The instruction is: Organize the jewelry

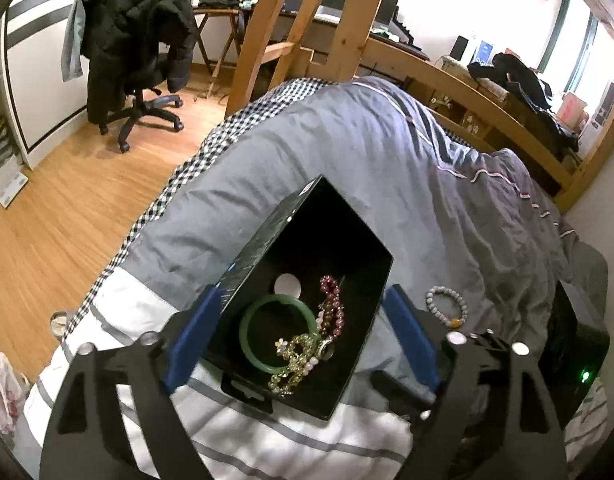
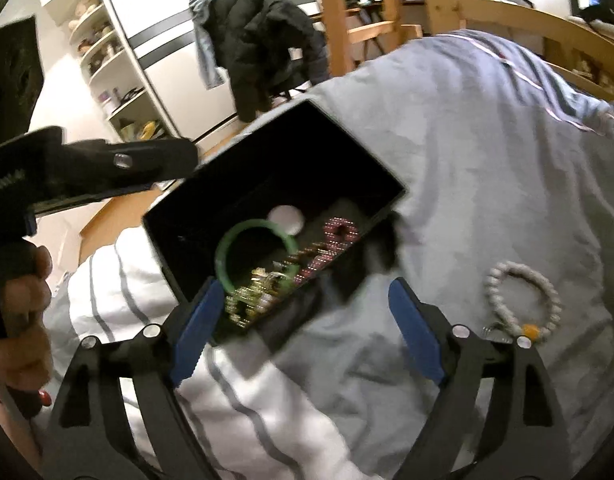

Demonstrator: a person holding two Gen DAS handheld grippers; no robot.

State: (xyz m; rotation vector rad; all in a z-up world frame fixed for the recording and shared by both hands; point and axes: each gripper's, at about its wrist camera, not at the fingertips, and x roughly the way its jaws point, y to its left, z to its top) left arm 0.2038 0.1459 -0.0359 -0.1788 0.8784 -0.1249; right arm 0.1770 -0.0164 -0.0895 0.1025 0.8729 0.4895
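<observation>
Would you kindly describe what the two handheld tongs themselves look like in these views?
Both the left tongs and right tongs are matte black frames with triangular cut-outs and silver rivets at the pivots. Each finger ends in a blue pad, ridged along its edge. From the right camera, the left unit shows a black pistol-style handle with a coiled spring. No sleeve is visible.

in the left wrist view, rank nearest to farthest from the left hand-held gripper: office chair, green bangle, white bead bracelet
1. Green bangle, inside the black box, between the left hand-held gripper fingers.
2. White bead bracelet, on the duvet just right of the box.
3. Office chair, far upper left across the floor.
</observation>
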